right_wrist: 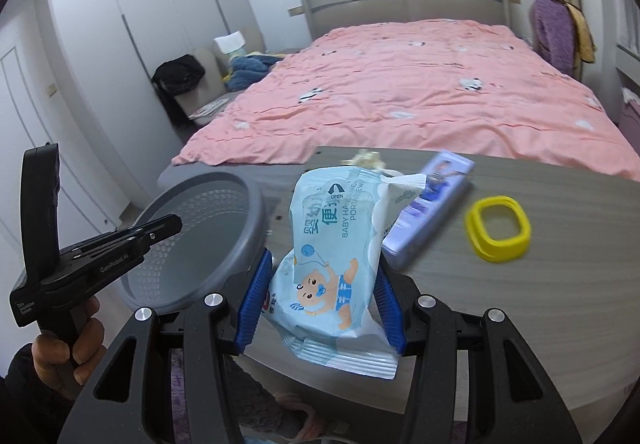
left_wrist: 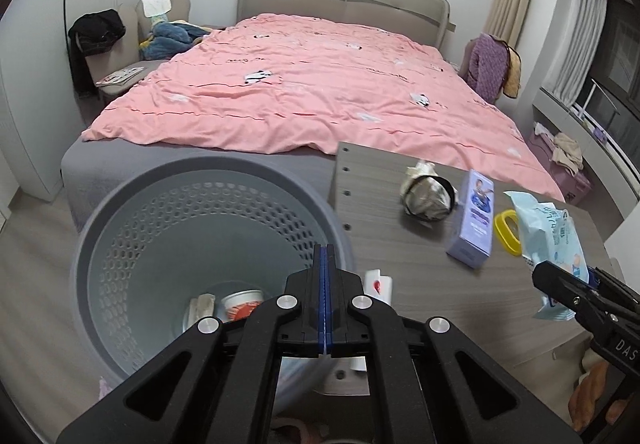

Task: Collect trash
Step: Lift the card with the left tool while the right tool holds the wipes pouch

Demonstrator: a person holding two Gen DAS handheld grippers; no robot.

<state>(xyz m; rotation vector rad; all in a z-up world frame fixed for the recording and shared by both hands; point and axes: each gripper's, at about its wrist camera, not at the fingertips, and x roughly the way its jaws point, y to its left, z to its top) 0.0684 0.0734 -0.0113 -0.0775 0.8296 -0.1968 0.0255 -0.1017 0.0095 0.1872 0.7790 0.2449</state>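
Note:
My right gripper (right_wrist: 320,304) is shut on a light-blue baby wipes pack (right_wrist: 336,256) and holds it upright just above the grey table (right_wrist: 520,304); the pack also shows in the left wrist view (left_wrist: 548,232). My left gripper (left_wrist: 325,256) is shut and empty, over the rim of the grey perforated bin (left_wrist: 120,244). The bin holds a paper cup (left_wrist: 240,304) and a scrap. In the right wrist view the bin (right_wrist: 200,236) stands left of the pack. On the table lie a crumpled wrapper with a black band (left_wrist: 426,194), a purple box (left_wrist: 474,220) and a yellow ring (right_wrist: 498,230).
A bed with a pink cover (left_wrist: 300,92) fills the room behind the table. A chair with clothes (left_wrist: 116,44) stands at the left, a purple garment on a chair (left_wrist: 488,64) at the right. A small white item (left_wrist: 380,284) lies by the table's left edge.

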